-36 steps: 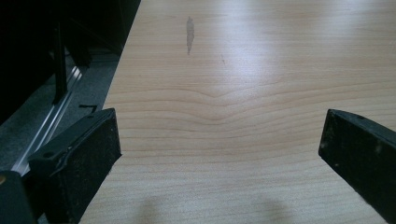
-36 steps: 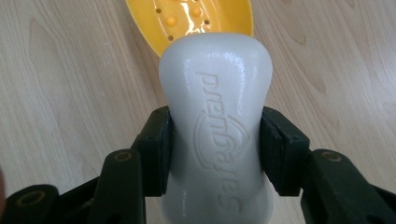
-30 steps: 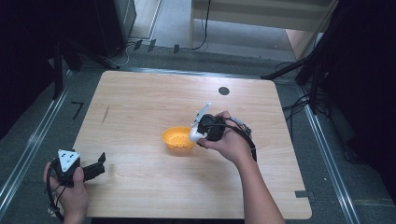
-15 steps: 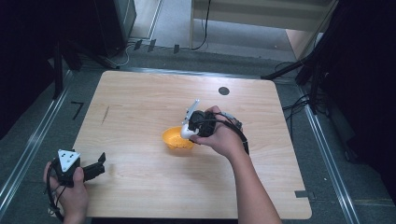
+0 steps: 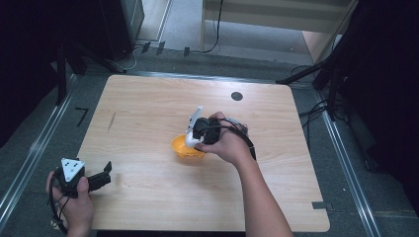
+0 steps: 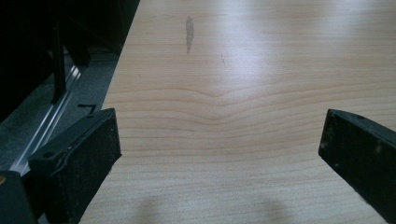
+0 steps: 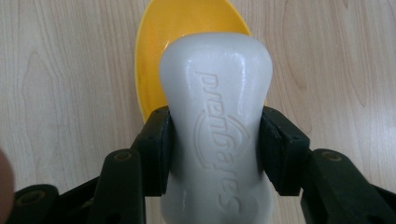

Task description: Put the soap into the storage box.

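A pale grey bar (image 7: pixel 217 126) is gripped by the right tongs (image 7: pixel 215 135) above a yellow bowl (image 7: pixel 159 51) — mid-frame on the counter (image 5: pixel 148 113). The left tongs (image 6: pixel 219 154) are spread wide, holding nothing — lower left of the high view.

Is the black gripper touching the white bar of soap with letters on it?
Touching. In the right gripper view, the right gripper presses both black jaws flat against the sides of the white soap bar, with no gap, above the yellow bowl.

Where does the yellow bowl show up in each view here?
High view: yellow bowl at table centre, under the right gripper.
Left gripper view: not in it.
Right gripper view: yellow bowl top centre, behind the white bar in the jaws.
Shared landmark: the wooden table.
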Action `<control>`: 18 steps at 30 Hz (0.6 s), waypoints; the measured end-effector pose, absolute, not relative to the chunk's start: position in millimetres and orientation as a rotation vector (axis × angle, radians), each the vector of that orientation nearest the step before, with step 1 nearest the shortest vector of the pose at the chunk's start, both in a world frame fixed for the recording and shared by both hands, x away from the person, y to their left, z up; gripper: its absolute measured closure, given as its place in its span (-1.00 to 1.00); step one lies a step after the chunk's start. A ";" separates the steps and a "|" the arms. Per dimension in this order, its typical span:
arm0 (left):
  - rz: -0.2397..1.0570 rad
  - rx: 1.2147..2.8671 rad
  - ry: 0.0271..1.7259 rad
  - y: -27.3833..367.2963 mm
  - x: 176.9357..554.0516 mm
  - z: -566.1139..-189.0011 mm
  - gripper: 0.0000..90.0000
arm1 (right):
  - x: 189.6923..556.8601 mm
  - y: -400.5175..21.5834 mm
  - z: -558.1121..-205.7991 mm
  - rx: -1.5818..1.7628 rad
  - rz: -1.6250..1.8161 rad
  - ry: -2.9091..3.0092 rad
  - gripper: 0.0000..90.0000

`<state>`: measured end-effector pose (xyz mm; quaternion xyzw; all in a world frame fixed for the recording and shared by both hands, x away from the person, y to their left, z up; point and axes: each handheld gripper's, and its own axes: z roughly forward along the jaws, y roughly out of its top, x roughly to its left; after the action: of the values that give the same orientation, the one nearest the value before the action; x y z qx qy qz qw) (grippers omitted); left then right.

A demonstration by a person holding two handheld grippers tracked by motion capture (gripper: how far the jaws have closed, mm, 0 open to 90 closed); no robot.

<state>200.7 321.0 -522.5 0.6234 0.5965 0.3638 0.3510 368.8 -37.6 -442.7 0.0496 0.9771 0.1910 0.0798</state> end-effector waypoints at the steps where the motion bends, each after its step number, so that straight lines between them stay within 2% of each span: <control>1: 0.941 1.614 1.545 321.0 200.7 -522.5 -1.00 | 369.1 -36.4 -443.2 0.148 0.570 2.923 0.12; 18: 0.940 1.616 1.545 321.0 200.8 -522.5 -1.00 | 375.9 -20.7 -451.5 0.062 0.575 2.948 0.12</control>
<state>200.8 321.0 -522.5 0.6240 0.5965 0.3631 0.3507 375.9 -20.7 -451.5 0.0205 0.9790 0.1909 0.0686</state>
